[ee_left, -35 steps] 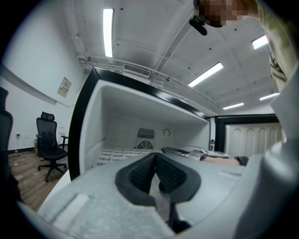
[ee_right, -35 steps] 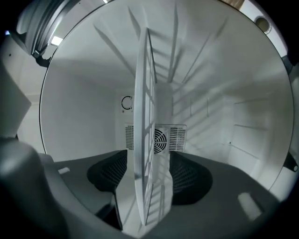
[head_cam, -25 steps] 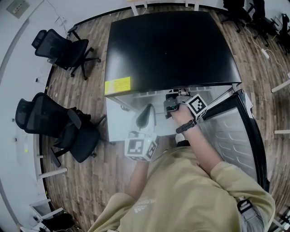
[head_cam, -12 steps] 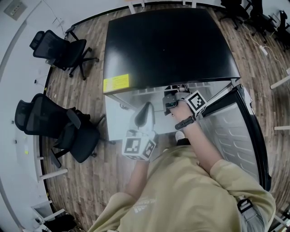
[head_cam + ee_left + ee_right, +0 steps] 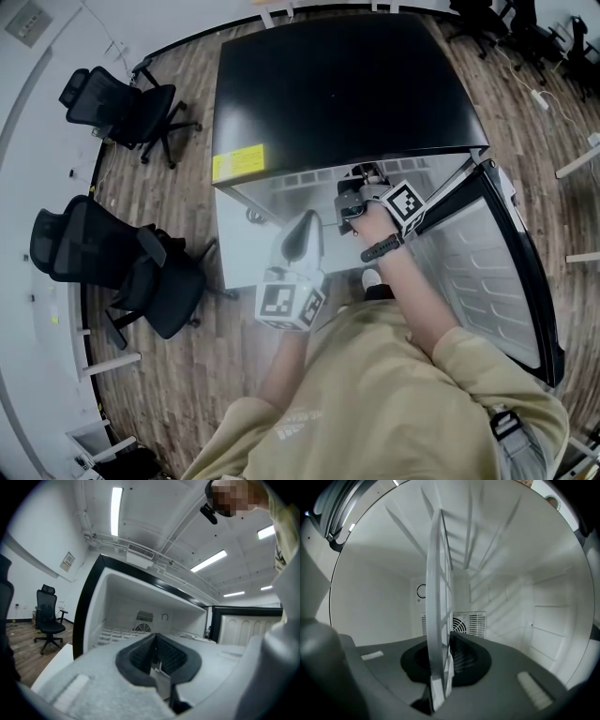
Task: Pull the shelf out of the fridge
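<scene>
The fridge (image 5: pixel 347 84) has a black top, and its door (image 5: pixel 487 272) stands swung open at the right. My right gripper (image 5: pixel 352 202) reaches into the opening. In the right gripper view a white wire shelf (image 5: pixel 438 597) runs edge-on between the jaws of the right gripper (image 5: pixel 440 667). Those jaws are closing, and the pads press on the shelf's front edge. My left gripper (image 5: pixel 302 239) hangs in front of the fridge, lower and to the left. In its own view the left gripper (image 5: pixel 156 656) is shut on nothing and points at the white interior (image 5: pixel 140 616).
Two black office chairs (image 5: pixel 112 94) (image 5: pixel 103 262) stand on the wood floor left of the fridge. A yellow label (image 5: pixel 236 161) sits on the fridge top's front left corner. A fan grille (image 5: pixel 464 623) marks the back wall inside.
My right gripper has stayed at the fridge opening, shifting slightly further in. The left gripper has barely moved.
</scene>
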The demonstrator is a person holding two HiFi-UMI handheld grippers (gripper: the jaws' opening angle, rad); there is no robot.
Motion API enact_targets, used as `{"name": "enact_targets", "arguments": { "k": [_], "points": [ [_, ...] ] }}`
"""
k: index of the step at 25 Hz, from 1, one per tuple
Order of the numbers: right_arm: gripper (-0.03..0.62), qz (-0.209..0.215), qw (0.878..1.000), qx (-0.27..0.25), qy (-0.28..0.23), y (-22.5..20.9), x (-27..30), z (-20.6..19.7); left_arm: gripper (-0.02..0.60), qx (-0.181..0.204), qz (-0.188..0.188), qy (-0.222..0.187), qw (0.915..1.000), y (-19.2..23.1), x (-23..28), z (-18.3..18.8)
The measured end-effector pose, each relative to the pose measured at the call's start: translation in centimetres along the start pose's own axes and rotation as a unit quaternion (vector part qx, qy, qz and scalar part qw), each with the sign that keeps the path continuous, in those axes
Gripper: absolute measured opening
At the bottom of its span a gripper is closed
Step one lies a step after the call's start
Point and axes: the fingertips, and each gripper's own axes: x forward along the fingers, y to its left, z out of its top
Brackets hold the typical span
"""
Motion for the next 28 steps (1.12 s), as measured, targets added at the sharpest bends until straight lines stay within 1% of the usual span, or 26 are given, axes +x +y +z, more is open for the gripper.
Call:
{"name": "enact_targets", "arguments": {
  "k": [3, 7, 23, 28],
  "points": [
    [0.031, -0.005, 1.000, -0.002, -0.002, 0.2, -0.5, -0.1, 0.000, -0.002, -0.002, -0.002, 1.0000, -0.2, -0.3, 0.1],
    [0.029, -0.008, 1.000, 0.001, -0.001, 0.3, -1.6, -0.4, 0.000, -0.019, -0.006, -0.004, 0.9998, -0.4, -0.8, 0.2],
    [0.029, -0.013, 1.000, 0.005, -0.001, 0.9, -7.1, -1.5, 0.000, -0.023, -0.029, -0.010, 0.9993, -2.7, -3.7, -0.2],
    [0.029, -0.013, 1.000, 0.005, 0.000, 1.2, -9.1, -1.9, 0.000, -0.030, -0.035, -0.008, 0.9989, -3.4, -5.1, -0.7]
  ]
}}
